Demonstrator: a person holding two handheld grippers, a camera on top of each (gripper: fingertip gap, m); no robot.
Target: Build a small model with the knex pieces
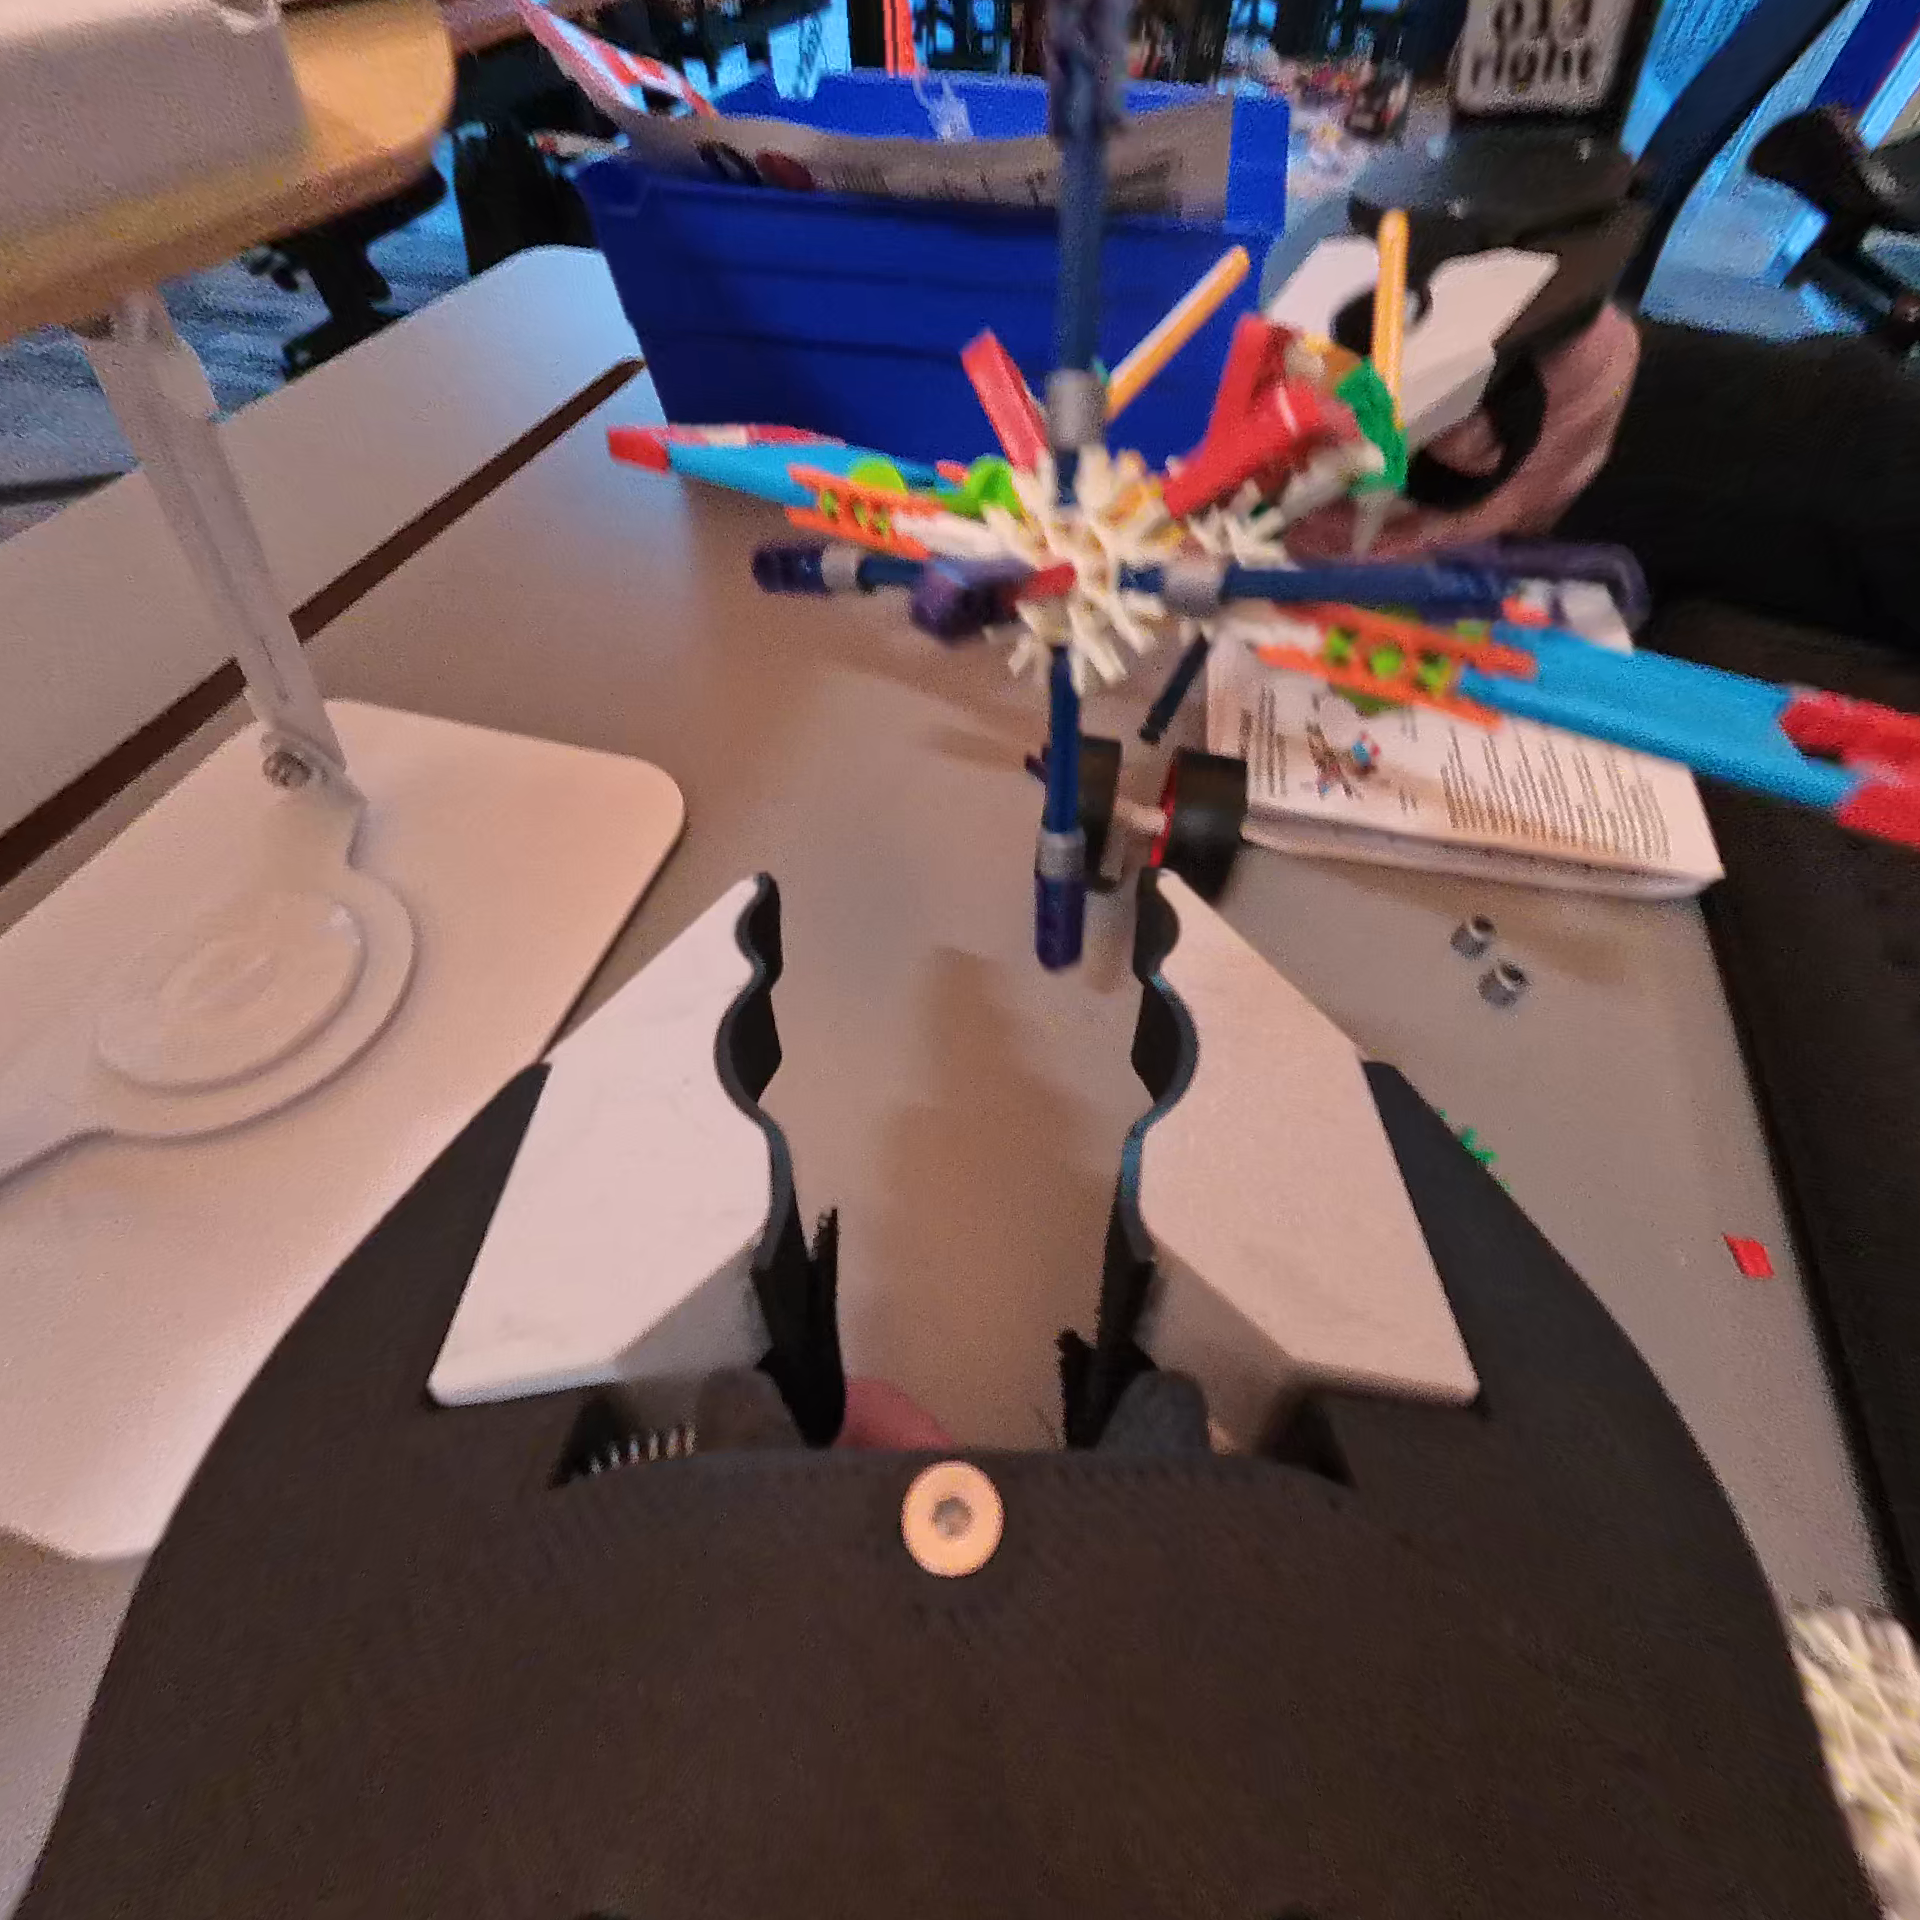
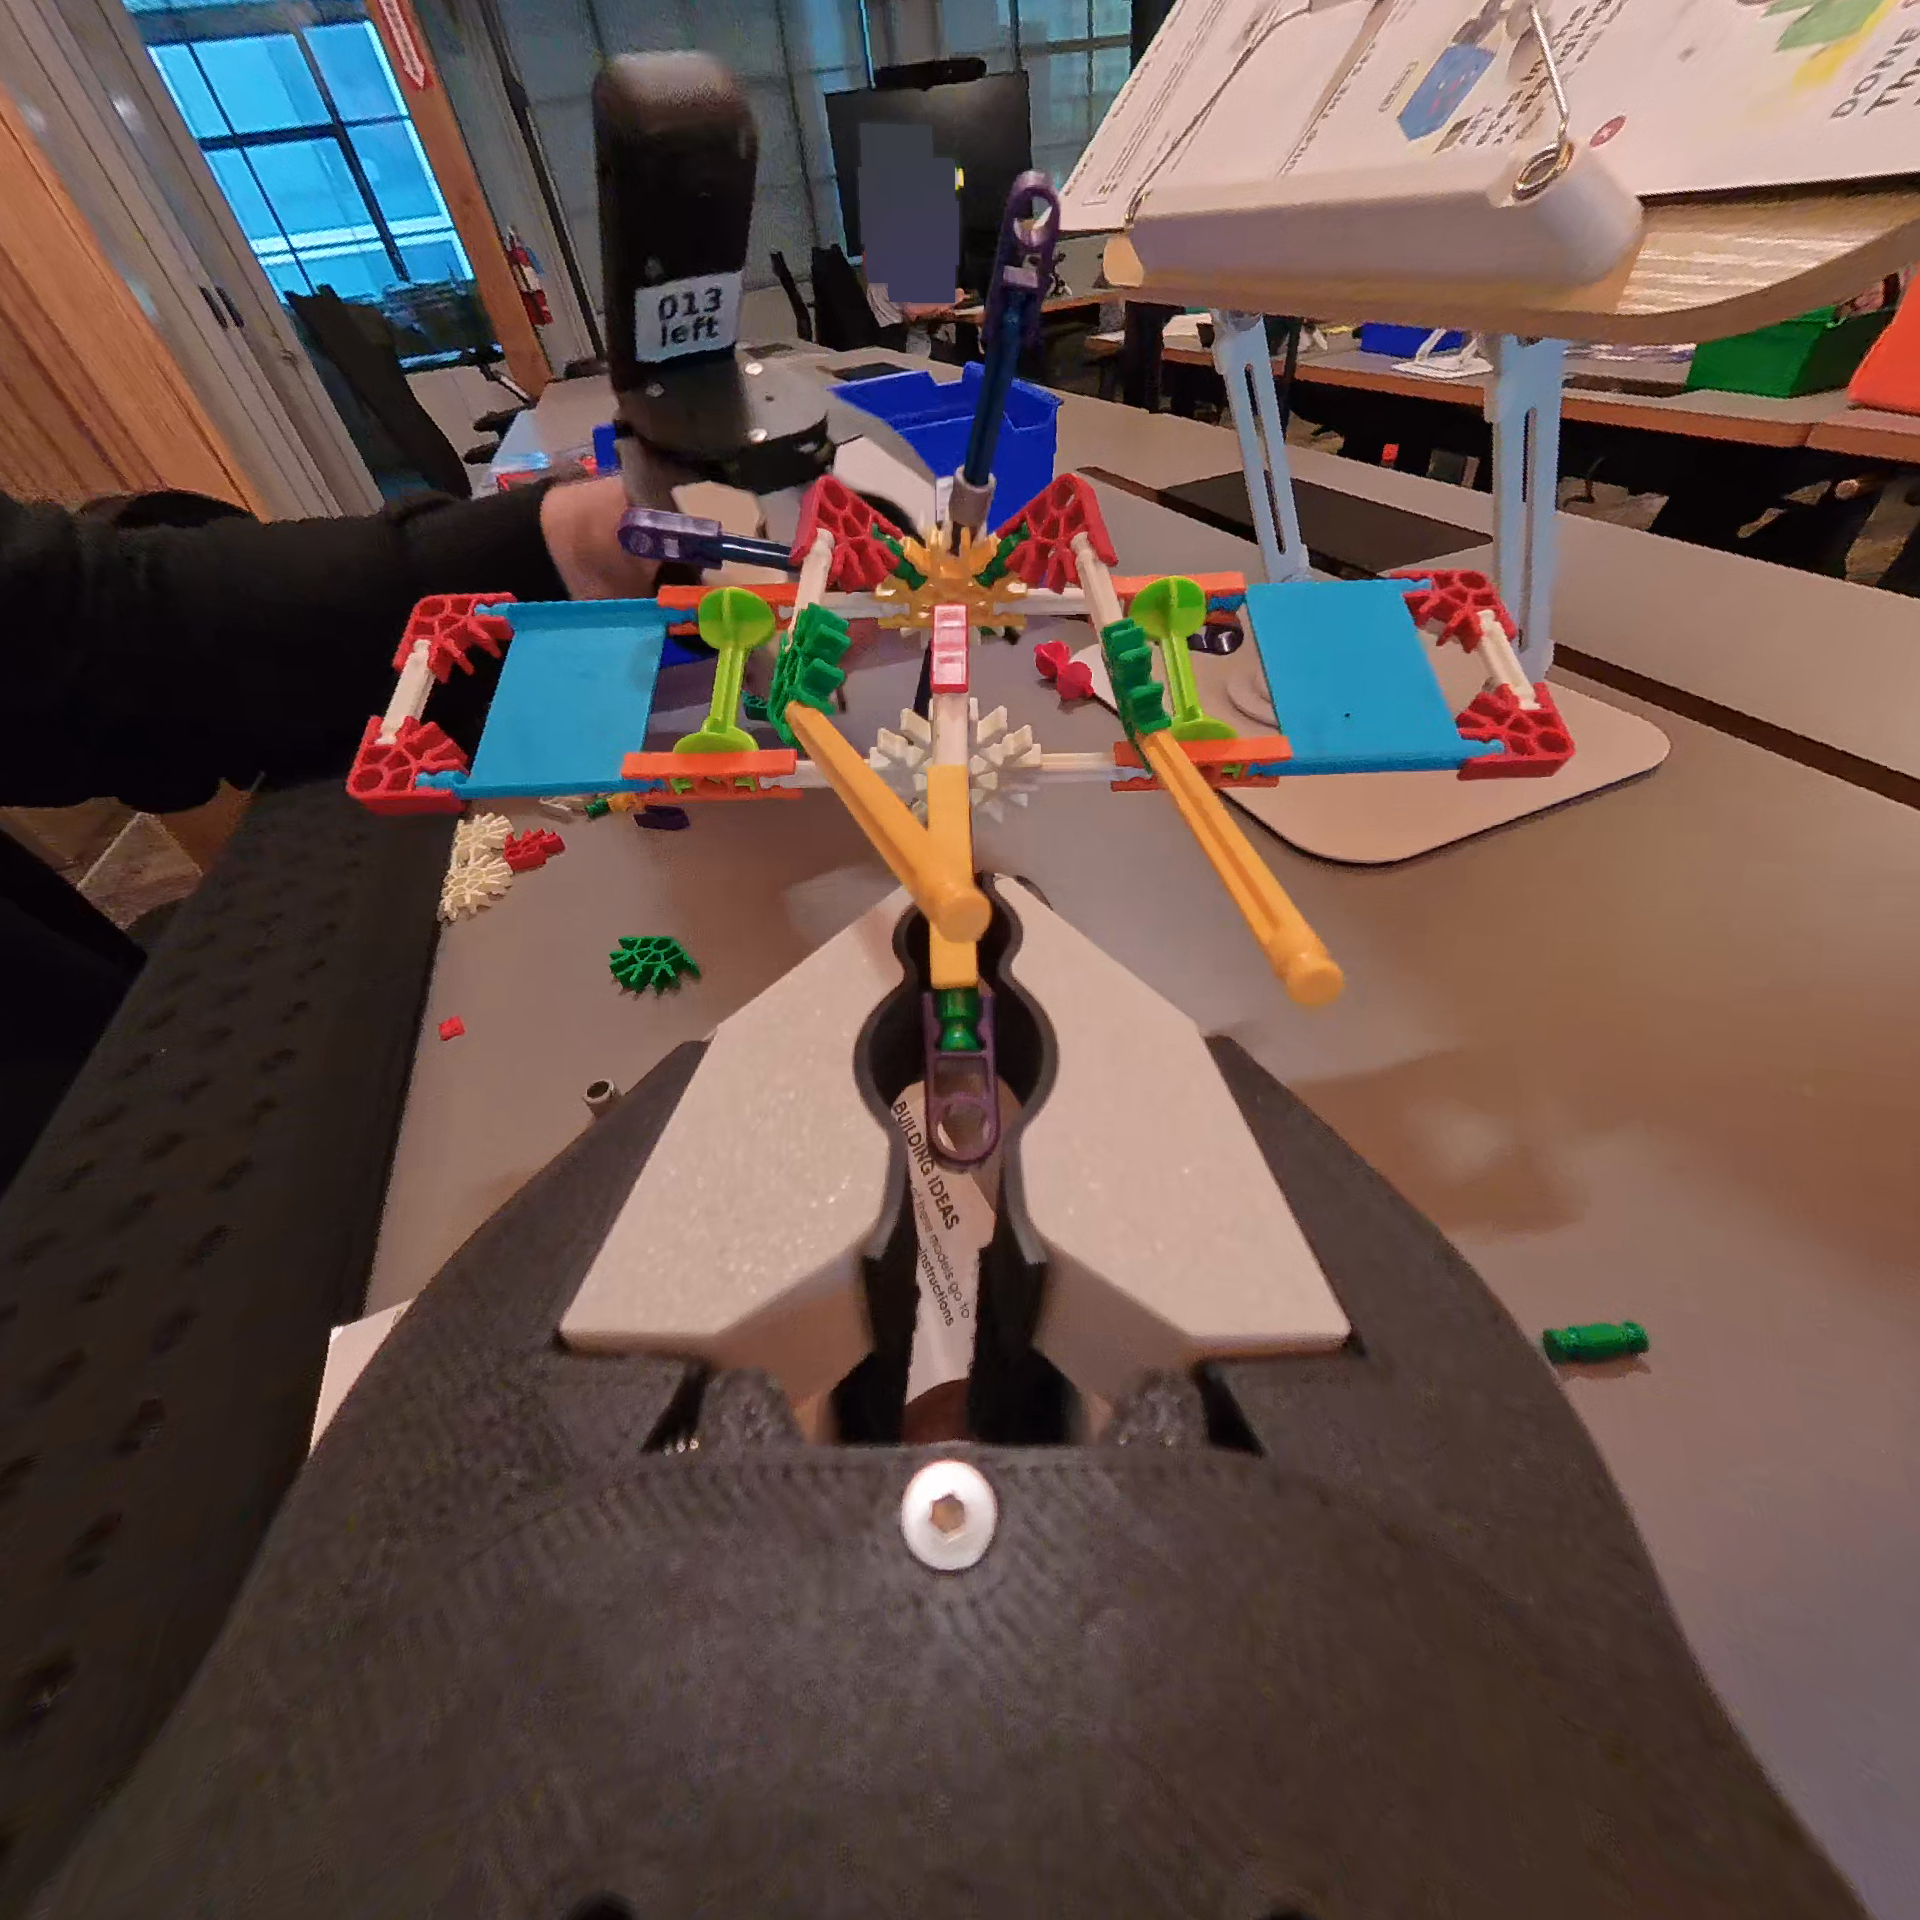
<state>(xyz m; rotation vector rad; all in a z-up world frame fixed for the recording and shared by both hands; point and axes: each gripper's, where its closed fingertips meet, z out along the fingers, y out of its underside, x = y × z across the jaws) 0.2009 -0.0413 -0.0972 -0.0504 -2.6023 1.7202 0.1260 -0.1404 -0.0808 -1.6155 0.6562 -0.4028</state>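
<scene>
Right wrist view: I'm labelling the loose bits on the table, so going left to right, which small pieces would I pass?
White snowflake connectors → small red piece → green fan connector → green spool. The right gripper, shut on the model's yellow rod, sits between the last two.

Colourful rod-and-connector model, blue wing panels spread, held above the tabletop by its yellow tail rod.

Both wrist views close, facing opposite ways; share toy model.
</scene>
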